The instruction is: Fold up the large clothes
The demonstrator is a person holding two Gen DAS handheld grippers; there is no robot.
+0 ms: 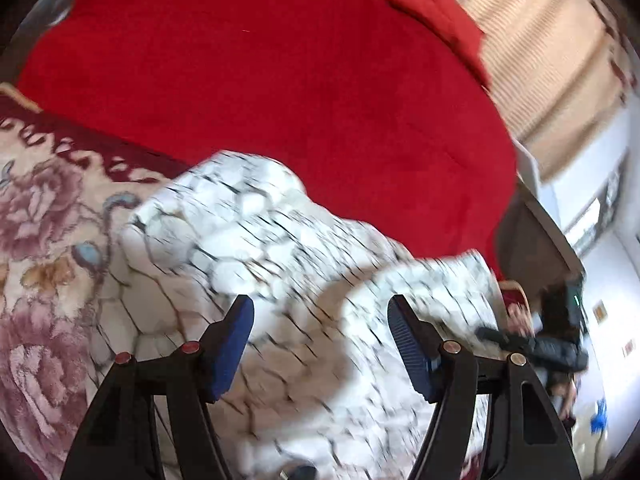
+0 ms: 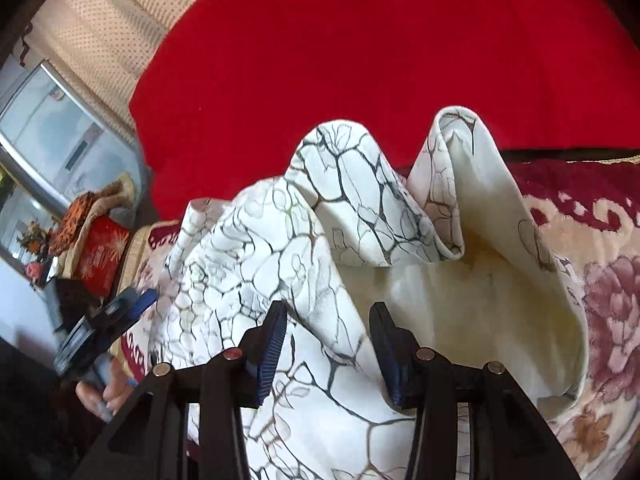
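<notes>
The white garment (image 2: 304, 240) with black vein print lies crumpled on the flowered blanket (image 2: 600, 300), and all places here are given from it. Nearest, the right gripper (image 2: 328, 344) hangs just above its cloth, blue pads apart, cloth between them but not pressed. The left gripper (image 1: 320, 344) is over its other side, fingers wide apart and holding nothing. Behind the garment is a red cover (image 1: 280, 80). Farther behind, a red pillow (image 1: 432, 8) lies before beige curtains (image 2: 104, 28).
</notes>
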